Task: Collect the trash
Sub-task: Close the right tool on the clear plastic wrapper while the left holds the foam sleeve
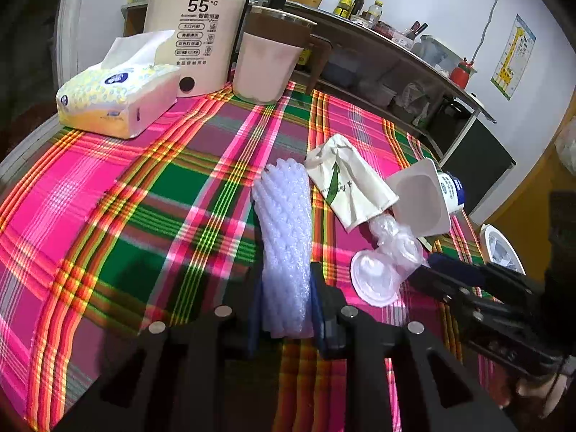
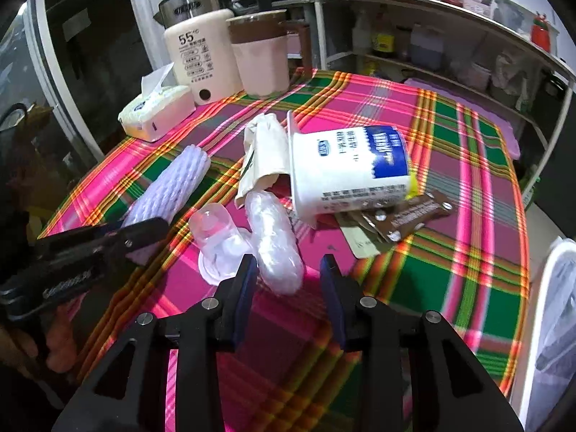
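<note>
Close beside the foam sleeve (image 1: 286, 244) lie a crushed paper cup (image 1: 351, 187) and a yogurt tub (image 2: 345, 172).

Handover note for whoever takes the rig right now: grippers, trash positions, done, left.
Left gripper: shut on the purple foam net, which still lies on the plaid tablecloth.
Right gripper: open, holding nothing, tips at the clear plastic wrap.
Trash clustered mid-table: crumpled paper cup, tipped yogurt cup, clear plastic lid, brown wrapper.
White bin stands off the table's right edge.
Done: foam net gripped. No piece seen binned.
Left: lift and bin the net, then the rest.
</note>
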`<state>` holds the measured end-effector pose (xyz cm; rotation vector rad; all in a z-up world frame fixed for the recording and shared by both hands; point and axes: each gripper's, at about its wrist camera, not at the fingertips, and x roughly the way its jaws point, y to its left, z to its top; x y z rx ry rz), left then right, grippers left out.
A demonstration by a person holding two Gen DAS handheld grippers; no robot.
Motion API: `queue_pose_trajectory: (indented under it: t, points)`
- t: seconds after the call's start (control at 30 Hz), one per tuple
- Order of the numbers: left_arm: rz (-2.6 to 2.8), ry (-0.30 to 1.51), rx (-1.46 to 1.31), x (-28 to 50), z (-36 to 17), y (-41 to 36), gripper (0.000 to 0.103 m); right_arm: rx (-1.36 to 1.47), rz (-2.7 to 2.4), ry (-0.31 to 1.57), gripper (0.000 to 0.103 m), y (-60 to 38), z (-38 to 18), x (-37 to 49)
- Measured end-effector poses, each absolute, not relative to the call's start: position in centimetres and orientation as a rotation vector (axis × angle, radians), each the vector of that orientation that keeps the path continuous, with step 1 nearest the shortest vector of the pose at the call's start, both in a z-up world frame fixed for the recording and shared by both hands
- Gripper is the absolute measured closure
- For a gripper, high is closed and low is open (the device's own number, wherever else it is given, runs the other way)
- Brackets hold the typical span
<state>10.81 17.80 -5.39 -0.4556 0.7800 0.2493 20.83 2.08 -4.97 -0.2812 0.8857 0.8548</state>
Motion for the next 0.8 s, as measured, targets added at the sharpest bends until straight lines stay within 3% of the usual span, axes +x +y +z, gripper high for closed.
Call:
queue_pose_trajectory:
  t: [0.07, 0.13, 0.3, 0.8]
  points:
    - [0.247, 0.779, -0.453, 10.7, -5.4, 17.7, 0.078, -0.289, 0.861, 0.897, 0.065, 2.6, -5.3, 21.1]
    - [0.244, 0.779, -0.452, 10.7, -5.4, 17.7, 0.078, -0.306, 0.854, 0.892, 0.076, 2.8, -5.5, 21.1]
    - [0.247, 0.780, -0.440, 10.6, -5.3, 17.3, 0.078, -0.305, 0.843, 0.893, 0.085, 2.7, -5.4, 20.9]
    - [0.220, 0.761, -0.412, 8.2, -3.9, 14.6, 0.078, -0.210, 0.792, 0.869, 0.087, -3.2, -3.6, 16.8]
